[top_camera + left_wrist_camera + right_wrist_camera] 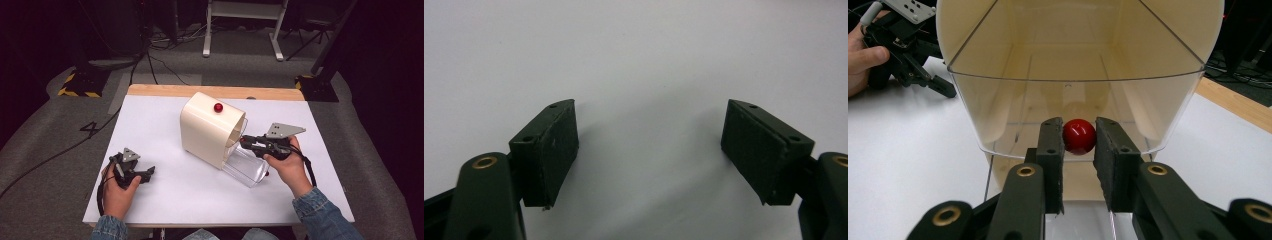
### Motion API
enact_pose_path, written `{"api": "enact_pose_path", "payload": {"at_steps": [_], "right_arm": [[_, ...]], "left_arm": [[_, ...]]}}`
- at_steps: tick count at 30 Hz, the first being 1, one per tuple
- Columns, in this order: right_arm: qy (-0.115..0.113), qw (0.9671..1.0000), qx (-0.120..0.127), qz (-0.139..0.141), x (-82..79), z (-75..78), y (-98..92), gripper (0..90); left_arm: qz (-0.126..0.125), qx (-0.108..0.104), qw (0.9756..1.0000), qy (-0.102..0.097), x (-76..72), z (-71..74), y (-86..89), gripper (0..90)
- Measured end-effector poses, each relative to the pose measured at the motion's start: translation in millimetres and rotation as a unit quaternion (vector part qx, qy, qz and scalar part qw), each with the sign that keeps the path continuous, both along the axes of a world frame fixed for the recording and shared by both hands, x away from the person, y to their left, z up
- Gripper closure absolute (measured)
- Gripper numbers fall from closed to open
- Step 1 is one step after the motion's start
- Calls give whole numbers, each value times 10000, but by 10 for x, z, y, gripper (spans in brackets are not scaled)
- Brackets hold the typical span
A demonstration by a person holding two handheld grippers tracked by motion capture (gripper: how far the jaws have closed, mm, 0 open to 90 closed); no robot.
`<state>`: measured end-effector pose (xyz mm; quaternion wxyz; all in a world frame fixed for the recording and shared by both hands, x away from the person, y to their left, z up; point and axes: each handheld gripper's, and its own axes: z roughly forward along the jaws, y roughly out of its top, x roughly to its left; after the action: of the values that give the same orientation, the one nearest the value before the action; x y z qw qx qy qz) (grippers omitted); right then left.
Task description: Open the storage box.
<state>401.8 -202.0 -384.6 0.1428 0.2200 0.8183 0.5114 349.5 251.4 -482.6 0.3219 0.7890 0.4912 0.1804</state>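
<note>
A cream rounded box stands mid-table with a red knob on its top. Its clear curved door hangs open at the front right. My right gripper is at the door's upper edge. In the right gripper view, the right gripper is shut on a red ball knob fixed to the clear door. The cream interior lies behind it. My left gripper rests on the white table at the front left. Its pads stand wide apart, open over bare table.
The white tabletop has a wooden strip along its far edge. In the right gripper view the other hand and the left gripper sit at the upper left. Grey carpet, cables and stands surround the table.
</note>
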Motion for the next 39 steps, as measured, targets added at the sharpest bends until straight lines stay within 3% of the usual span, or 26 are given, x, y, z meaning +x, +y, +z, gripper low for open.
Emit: {"api": "enact_pose_path", "payload": {"at_steps": [14,26,39], "right_arm": [[-112,9999,2,-53,-203,122,-244,739],[-132,9998,101,-137,-369,133,-516,739],[-64,9997,117,-213,-459,59,-688,739]], "left_arm": [[0,-2,10000,-2,0,0,-1,232],[13,-5,10000,-19,-1,-3,-3,232],[16,-7,10000,-21,-2,-3,-4,232]]}}
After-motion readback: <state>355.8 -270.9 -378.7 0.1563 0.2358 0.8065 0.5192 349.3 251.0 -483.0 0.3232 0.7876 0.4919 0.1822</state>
